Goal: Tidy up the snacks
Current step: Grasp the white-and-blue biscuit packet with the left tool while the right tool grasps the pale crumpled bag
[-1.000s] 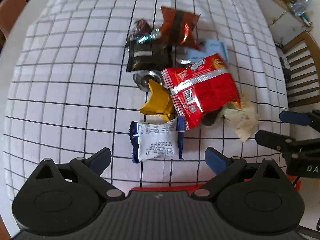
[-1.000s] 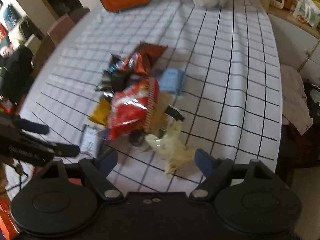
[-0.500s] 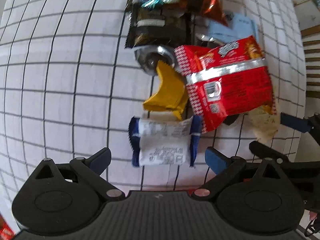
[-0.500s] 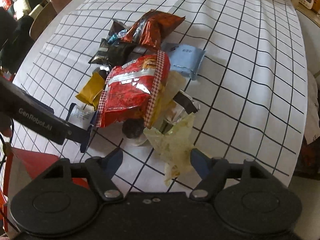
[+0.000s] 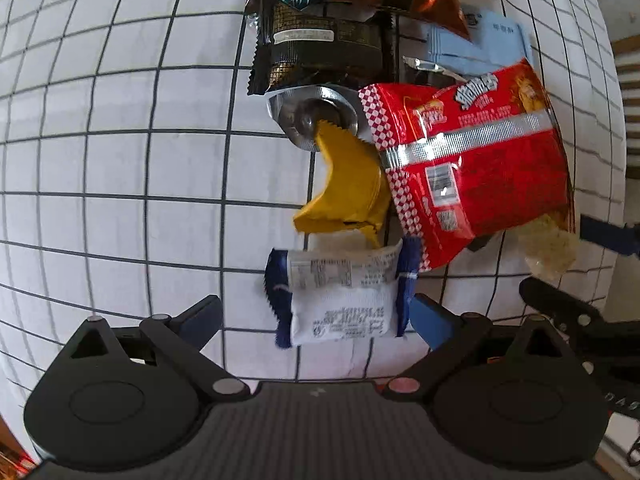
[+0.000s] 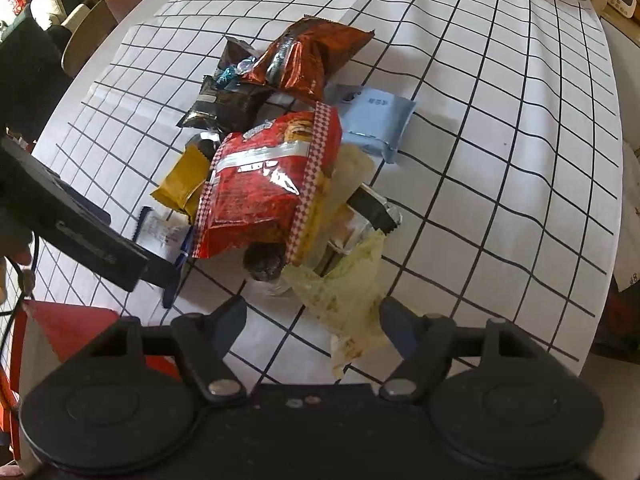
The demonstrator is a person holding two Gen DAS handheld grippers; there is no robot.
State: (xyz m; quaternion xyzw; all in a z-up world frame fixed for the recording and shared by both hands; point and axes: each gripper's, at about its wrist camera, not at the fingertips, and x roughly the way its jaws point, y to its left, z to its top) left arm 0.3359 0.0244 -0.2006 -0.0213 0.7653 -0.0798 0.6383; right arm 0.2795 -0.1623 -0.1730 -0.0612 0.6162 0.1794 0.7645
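Table: round table under a white cloth with a black grid; snacks lie in one loose heap near its middle.
Red bag: large red snack bag on top of the heap, overlapping a yellow packet at its 9 o'clock side.
White pouch: white pouch with blue ends, at 6 o'clock of the yellow packet, flat on the cloth.
Left tool: left tool points steeply down, jaws released. The pouch lies between the fingers; the right-hand blue fingertip sits right at the pouch's blue end, contact not certain, and the other fingertip stands clear.
Pale wrapper: crumpled pale green wrapper at the near edge of the heap, at 6 o'clock of the red bag.
Right tool: right tool aimed steeply down, jaws apart and not clamped; the wrapper's lower end lies between them, closer to the right-hand finger.
Far heap: black foil packet at 12 o'clock of the yellow one, an orange-brown chip bag beyond it, a light blue pouch at 1 o'clock of the red bag.
Foil cup: clear, foil-rimmed cup holding a dark sweet, wedged between the black packet and the yellow one.
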